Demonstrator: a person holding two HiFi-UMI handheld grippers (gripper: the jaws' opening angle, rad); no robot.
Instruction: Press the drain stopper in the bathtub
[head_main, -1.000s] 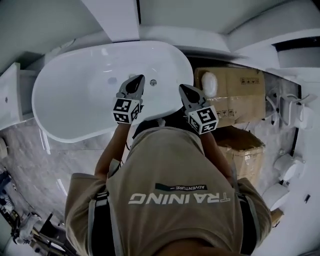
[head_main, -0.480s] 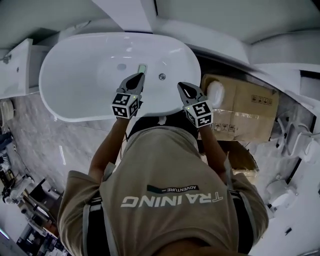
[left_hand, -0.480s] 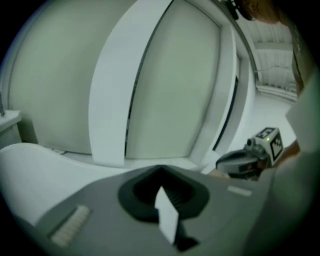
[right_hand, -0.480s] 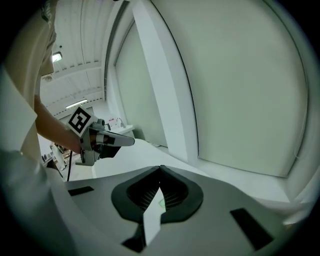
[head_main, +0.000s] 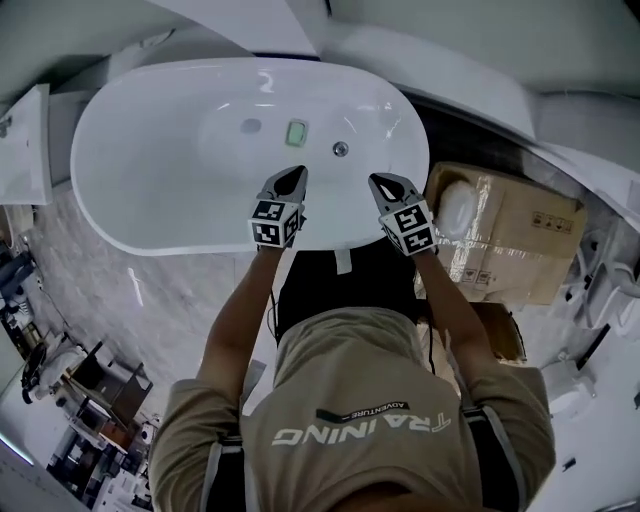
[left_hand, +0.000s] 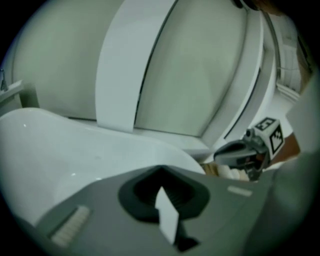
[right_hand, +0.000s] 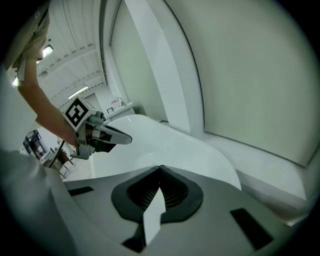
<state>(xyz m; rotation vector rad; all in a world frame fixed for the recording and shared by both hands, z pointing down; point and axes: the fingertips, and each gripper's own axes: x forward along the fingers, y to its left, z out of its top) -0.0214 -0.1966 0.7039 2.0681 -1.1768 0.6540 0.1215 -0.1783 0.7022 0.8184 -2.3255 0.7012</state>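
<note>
- A person leans over a white bathtub (head_main: 160, 165), a gripper in each hand, both hovering above the near rim.
- The left gripper (head_main: 296, 172) has its jaws together with nothing between them, its tip out over the basin and clear of the tub's surface.
- The right gripper (head_main: 379, 181) is likewise closed and empty, poised just beside its partner.
- What appears to be the drain stopper (head_main: 340, 149), a small round metal fitting, sits on the tub's inner surface between and just beyond the two tips. It is too small to tell whether it is up or down.
- Neither gripper touches the stopper, so the press itself looks not yet made. What seems left is lowering one closed tip onto the fitting.
- A cardboard box (head_main: 510, 240) stands on the floor to the right of the tub.
</note>
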